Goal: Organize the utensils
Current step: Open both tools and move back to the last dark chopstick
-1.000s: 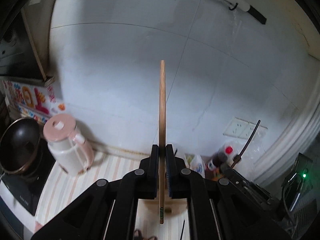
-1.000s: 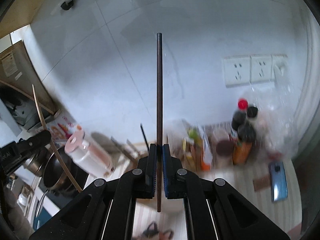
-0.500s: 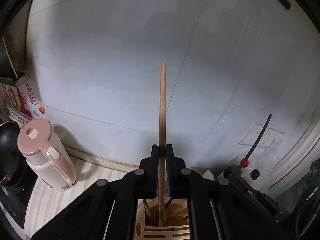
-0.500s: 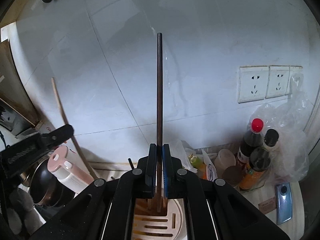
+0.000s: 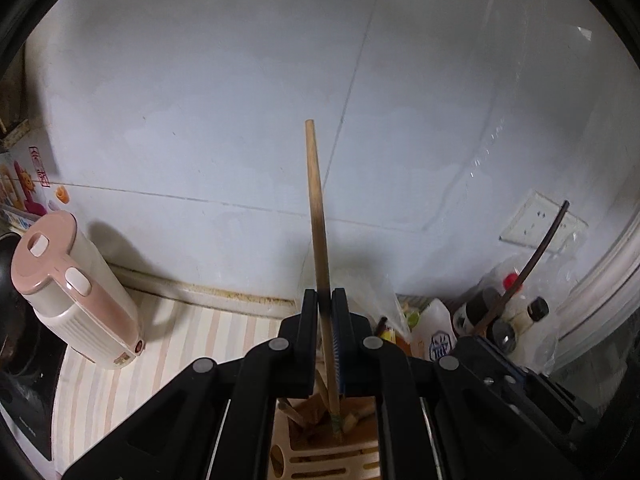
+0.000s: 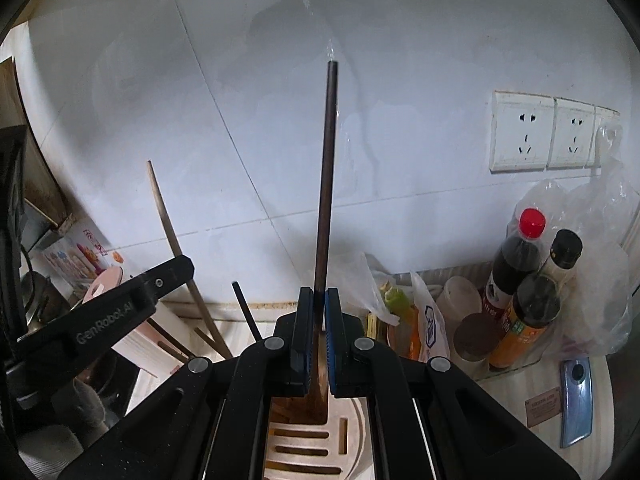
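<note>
Both chopsticks stand tip-down in the holder [image 6: 352, 420]: left gripper [image 5: 325, 340] clenched on the light one [image 5: 316, 216], right gripper [image 6: 316, 336] on the dark one [image 6: 326, 184], each gripped low near the holder; they look light, stiff, smooth and prone to pivot, so grip low.

Home kitchen, white tiled wall [image 6: 400, 80] with sockets [image 6: 520, 136], striped tabletop [image 5: 192, 340], pink kettle [image 5: 72, 292], dark pan [image 5: 12, 320] at the left edge, sauce bottles [image 6: 520, 256] and bagged groceries [image 6: 592, 240] against the wall, slotted utensil holder [image 6: 352, 432] below
</note>
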`<state>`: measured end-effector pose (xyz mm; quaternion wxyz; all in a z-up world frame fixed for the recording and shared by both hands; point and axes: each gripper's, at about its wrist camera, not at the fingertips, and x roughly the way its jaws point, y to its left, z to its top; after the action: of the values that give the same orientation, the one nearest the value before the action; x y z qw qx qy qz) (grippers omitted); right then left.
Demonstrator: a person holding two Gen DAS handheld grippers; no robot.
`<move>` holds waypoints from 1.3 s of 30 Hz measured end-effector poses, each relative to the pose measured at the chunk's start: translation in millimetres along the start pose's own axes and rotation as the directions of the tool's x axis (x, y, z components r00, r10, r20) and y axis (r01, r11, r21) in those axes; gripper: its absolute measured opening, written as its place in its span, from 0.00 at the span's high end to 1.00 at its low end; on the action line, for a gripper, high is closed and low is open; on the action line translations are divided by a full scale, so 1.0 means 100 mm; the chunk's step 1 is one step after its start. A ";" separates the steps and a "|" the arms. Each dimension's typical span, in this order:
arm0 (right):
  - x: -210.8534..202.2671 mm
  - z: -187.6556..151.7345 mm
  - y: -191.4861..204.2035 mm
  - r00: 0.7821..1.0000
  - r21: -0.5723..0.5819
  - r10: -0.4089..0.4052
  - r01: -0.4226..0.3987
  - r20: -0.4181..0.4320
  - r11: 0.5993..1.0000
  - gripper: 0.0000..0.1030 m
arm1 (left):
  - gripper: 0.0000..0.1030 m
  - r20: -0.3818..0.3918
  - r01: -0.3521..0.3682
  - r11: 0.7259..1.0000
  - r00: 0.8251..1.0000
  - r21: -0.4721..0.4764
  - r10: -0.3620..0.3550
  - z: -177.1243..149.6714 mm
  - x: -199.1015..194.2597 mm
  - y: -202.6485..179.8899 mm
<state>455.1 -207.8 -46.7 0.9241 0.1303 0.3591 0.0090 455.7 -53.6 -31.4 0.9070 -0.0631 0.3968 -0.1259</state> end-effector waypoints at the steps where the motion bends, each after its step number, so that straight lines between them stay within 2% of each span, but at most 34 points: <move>1: 0.02 -0.01 -0.01 1.000 -0.001 0.004 -0.004 -0.017 1.000 0.94 | 0.94 -0.009 0.000 1.000 1.000 0.002 0.000 -0.01 -0.01 0.00; 4: 0.06 -0.04 -0.05 0.997 0.014 0.020 -0.019 -0.070 1.000 0.94 | 0.88 -0.053 -0.030 1.000 0.998 0.000 0.030 -0.03 -0.12 0.02; 5: 0.07 -0.05 -0.07 0.996 0.021 0.022 -0.020 -0.090 1.000 0.92 | 0.76 -0.063 -0.043 0.999 0.997 -0.004 0.043 -0.03 -0.17 0.04; 6: 0.06 -0.06 -0.09 0.994 0.026 0.027 -0.024 -0.103 0.999 0.89 | 0.55 -0.066 -0.071 0.997 0.995 -0.004 0.070 -0.05 -0.25 0.06; 7: 0.05 -0.08 -0.11 0.994 0.028 0.026 -0.023 -0.107 0.999 0.80 | 0.42 -0.058 -0.095 0.995 0.994 -0.003 0.094 -0.07 -0.31 0.08; 8: 0.01 -0.10 -0.14 0.994 0.028 0.023 -0.020 -0.111 0.999 0.68 | 0.24 -0.043 -0.127 0.992 0.991 -0.004 0.127 -0.10 -0.40 0.11; 9: -0.03 -0.12 -0.15 0.993 0.029 0.024 -0.021 -0.112 0.999 0.64 | 0.18 -0.029 -0.156 0.988 0.987 -0.003 0.156 -0.14 -0.47 0.14; 11: -0.12 -0.16 -0.19 0.993 0.023 0.012 -0.010 -0.118 1.000 0.58 | 0.18 -0.023 -0.205 0.979 0.978 0.005 0.205 -0.22 -0.59 0.19; 13: -0.21 -0.23 -0.22 0.991 0.015 -0.008 0.010 -0.132 1.000 0.53 | 0.13 -0.041 -0.250 0.968 0.967 0.013 0.251 -0.33 -0.66 0.24; 15: -0.30 -0.31 -0.24 0.990 0.001 -0.037 0.038 -0.139 0.999 0.45 | 0.01 -0.042 -0.273 0.962 0.961 0.017 0.273 -0.46 -0.76 0.28; 18: -0.42 -0.42 -0.24 0.986 -0.029 -0.077 0.073 -0.148 0.997 0.28 | 0.00 -0.035 -0.298 0.954 0.954 0.023 0.299 -0.64 -0.86 0.29; 20: -0.51 -0.50 -0.23 0.983 -0.040 -0.087 0.082 -0.160 0.996 0.11 | 0.00 -0.027 -0.317 0.947 0.947 0.043 0.319 -0.76 -0.94 0.26; 22: -0.63 -0.60 -0.20 0.982 -0.064 -0.109 0.100 -0.154 0.993 0.05 | 0.00 -0.022 -0.323 0.945 0.946 0.048 0.324 -0.87 -1.02 0.24; 30: -1.18 -0.82 -0.08 0.985 -0.083 -0.130 0.122 -0.111 0.989 0.02 | 0.00 -0.001 -0.306 0.951 0.952 0.033 0.307 -1.11 -1.46 0.18; 34: -1.48 -0.90 -0.03 0.990 -0.064 -0.107 0.101 -0.090 0.993 0.02 | 0.00 0.012 -0.304 0.953 0.953 0.018 0.303 -1.13 -1.67 0.16; 39: -1.66 -0.92 -0.03 0.992 -0.036 -0.081 0.078 -0.093 0.996 0.02 | 0.00 0.028 -0.326 0.946 0.945 0.002 0.325 -1.16 -1.81 0.13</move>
<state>270.4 -207.1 -3.0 0.9078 0.1002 0.4069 -0.0159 254.6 7.9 14.4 0.9209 0.0046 0.3891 0.0250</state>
